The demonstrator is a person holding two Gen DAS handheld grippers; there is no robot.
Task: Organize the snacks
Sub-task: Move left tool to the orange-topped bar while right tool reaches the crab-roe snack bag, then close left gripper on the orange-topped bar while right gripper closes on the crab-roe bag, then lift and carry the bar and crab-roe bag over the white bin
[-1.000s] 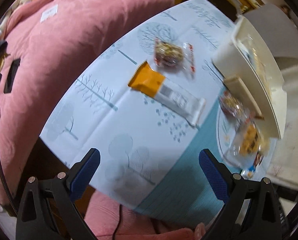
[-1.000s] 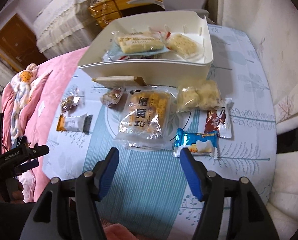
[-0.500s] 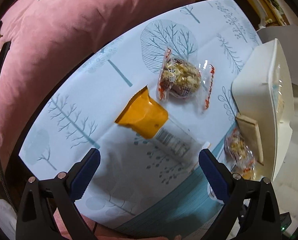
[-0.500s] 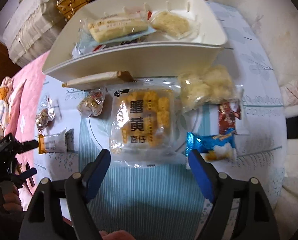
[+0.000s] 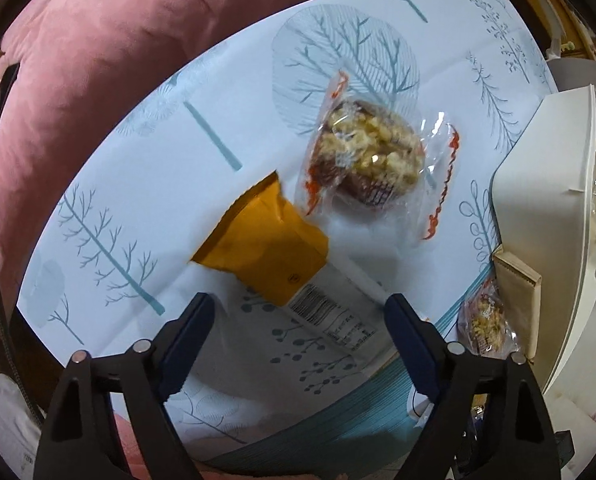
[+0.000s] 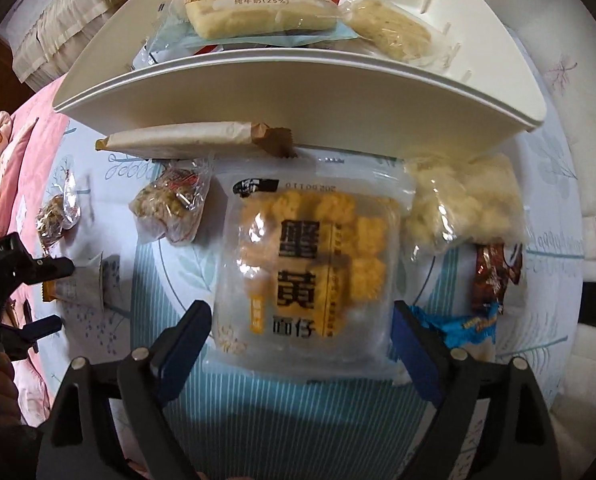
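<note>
Over table's left edge | left gripper [image 5: 298,316] jaws wide apart, straddling orange-white bar [image 5: 298,276] | right gripper [image 6: 300,326] jaws wide apart, flanking clear cracker pack [image 6: 310,276], grip unclear

Orange-and-white bar [image 5: 293,276]: its near end is hidden behind the left gripper [image 5: 298,320].
White bin [image 5: 546,216]: cut off at the left view's right edge; contents barely visible.
Blue packet [image 6: 464,326]: partly covered by the right gripper [image 6: 300,326].
Brown wrapper [image 6: 494,276]: print too blurred to read.
Small nut snack [image 6: 53,216]: tiny, details unclear.
</note>
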